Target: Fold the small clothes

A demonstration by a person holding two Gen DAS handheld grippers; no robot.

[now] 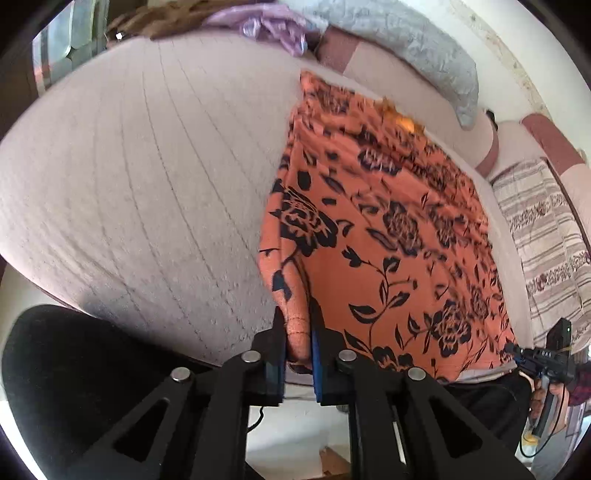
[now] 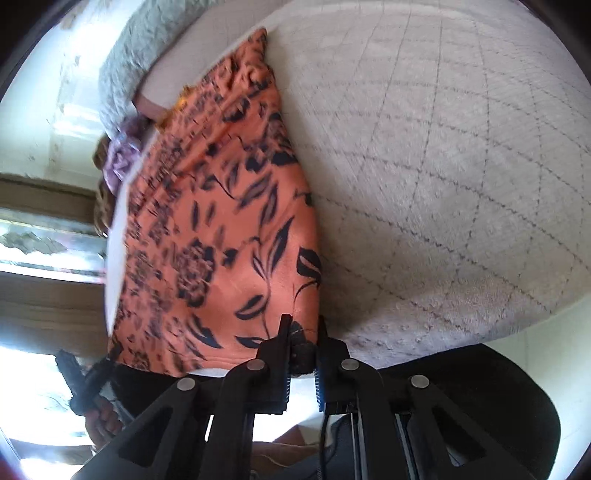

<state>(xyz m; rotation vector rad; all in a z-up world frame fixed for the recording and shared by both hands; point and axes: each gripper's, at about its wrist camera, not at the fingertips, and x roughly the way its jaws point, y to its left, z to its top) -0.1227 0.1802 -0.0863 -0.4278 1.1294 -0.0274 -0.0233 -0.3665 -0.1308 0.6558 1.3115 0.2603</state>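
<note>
Orange cloth (image 1: 388,229) printed with black flowers lies spread on a bed (image 1: 147,166) covered in a pale quilted spread. Its two near corners are each caught in a gripper at the bed's near edge.

In the left wrist view, the left gripper (image 1: 299,347) has its fingers (image 1: 317,369) closed on a bunched corner of the cloth, the fabric squeezed between the blue pads; the rest of the cloth runs ahead and to the right of them. The right gripper shows small at the far right of this view, at the cloth's other near corner.

In the right wrist view, the right gripper (image 2: 303,354) has its fingers (image 2: 282,365) pinched on a dark, crumpled bit of the cloth's corner, with the cloth stretching ahead and to the left. A hand (image 2: 105,417) holding the left gripper shows at the lower left.

Beyond the cloth, a grey blanket (image 1: 417,44) and a lilac garment (image 1: 273,29) lie at the bed's far side.
</note>
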